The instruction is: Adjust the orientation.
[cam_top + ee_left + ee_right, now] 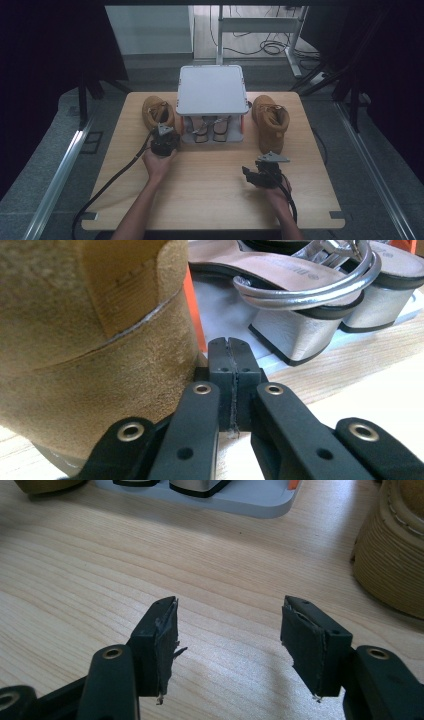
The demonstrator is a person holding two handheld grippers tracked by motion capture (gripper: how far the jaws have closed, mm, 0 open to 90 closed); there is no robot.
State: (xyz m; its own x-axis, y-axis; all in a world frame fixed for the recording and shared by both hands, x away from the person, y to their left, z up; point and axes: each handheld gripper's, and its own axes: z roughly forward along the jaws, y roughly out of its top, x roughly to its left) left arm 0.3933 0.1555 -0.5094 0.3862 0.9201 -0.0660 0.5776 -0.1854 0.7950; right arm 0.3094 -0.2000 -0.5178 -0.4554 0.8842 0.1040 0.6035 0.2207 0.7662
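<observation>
Wooden table (210, 190): left gripper (231, 357), jaws clenched empty, beside tan boot (95, 340); right gripper (227, 630) released.

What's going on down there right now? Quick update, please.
Left gripper shut, empty, beside left boot. Right gripper open over bare table. Shoe rack between boots.

high: above, forward-down, far | claw views: table-level, close | shared: tan boot (90, 340)

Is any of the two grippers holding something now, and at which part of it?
Nothing is held. The left gripper is shut with nothing between its fingers, beside the heel of the tan suede boot. The right gripper is open over bare table.
</observation>
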